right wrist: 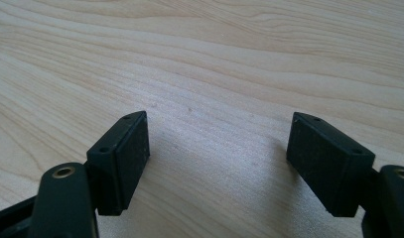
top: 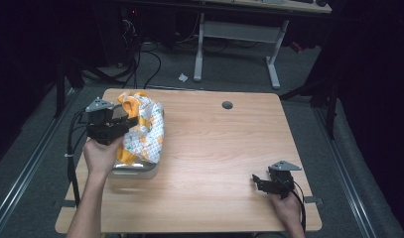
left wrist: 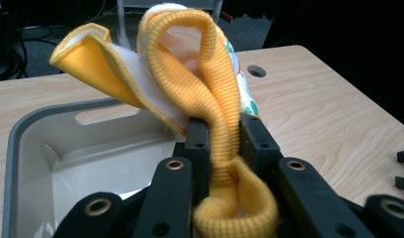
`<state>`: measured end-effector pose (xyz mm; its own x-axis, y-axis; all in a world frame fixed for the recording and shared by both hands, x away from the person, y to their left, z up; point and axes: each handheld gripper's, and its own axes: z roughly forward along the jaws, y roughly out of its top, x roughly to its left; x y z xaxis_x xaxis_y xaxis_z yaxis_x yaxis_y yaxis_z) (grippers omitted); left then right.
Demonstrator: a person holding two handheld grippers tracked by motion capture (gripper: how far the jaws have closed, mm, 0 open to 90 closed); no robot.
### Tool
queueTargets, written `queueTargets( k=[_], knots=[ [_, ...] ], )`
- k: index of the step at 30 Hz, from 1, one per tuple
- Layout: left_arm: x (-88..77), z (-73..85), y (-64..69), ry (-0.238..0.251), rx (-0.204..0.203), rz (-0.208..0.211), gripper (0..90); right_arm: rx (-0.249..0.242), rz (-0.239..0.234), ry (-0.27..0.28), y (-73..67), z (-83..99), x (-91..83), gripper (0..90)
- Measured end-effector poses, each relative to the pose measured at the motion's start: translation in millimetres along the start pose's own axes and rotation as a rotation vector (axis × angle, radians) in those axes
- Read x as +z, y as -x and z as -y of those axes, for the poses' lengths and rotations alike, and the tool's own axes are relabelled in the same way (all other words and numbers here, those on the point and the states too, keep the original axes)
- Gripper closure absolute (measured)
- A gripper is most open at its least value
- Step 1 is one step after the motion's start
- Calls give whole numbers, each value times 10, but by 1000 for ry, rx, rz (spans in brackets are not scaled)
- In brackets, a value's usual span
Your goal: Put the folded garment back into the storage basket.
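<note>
A small garment (top: 145, 130), white with orange and green print and yellow ribbed trim, hangs above a grey bin (top: 135, 171) at the table's left side. My left gripper (top: 121, 123) is shut on its yellow ribbed edge (left wrist: 222, 124), which is pinched between the two black jaws over the bin's pale inside (left wrist: 105, 158). My right gripper (top: 256, 181) rests low at the table's near right, open, with bare wood between its pads (right wrist: 127, 153).
The wooden table (top: 224, 148) has a round cable hole (top: 227, 105) near its far edge. A white desk frame (top: 239, 44) and cables stand on the floor beyond. The table's middle and right are bare wood.
</note>
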<state>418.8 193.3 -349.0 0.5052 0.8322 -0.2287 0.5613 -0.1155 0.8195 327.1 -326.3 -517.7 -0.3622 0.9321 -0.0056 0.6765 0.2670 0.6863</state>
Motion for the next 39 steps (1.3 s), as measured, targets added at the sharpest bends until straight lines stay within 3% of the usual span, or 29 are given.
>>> queueTargets(
  k=[20, 39],
  knots=[
    [254, 155, -307, -57, -61, 5, 763, 0, 0, -1, 0, 0, 0, 250],
    [466, 341, -422, -133, -26, -52, 757, 2, 2, -1, -1, -2, 1, 250]
  ],
)
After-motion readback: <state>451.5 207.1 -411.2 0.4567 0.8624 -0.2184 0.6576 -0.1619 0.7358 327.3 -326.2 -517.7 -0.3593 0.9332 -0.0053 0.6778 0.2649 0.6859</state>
